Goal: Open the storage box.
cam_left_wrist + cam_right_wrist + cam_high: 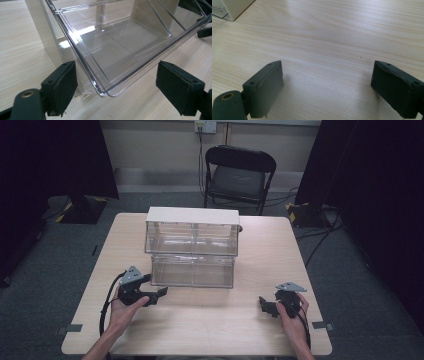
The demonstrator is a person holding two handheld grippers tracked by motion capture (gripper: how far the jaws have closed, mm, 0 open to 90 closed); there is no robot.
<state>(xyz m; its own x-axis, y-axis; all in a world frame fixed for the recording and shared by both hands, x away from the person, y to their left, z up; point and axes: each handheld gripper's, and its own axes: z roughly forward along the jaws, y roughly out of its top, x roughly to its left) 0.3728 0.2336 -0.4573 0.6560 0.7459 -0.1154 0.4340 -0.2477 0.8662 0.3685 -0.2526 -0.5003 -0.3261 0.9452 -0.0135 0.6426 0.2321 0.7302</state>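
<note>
Clear plastic lower drawer: front corner between left gripper pads, untouched, jaws released. Right gripper likewise spread, idle over wooden table. Advance squarely onto drawer lip before clenching; avoid skew.

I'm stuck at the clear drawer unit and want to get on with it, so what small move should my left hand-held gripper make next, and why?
Probably ease the left hand-held gripper forward and close on the lower clear drawer. Its front corner already sits between the open jaws, untouched by the pads, and the drawer stands pulled out from the unit.
</note>
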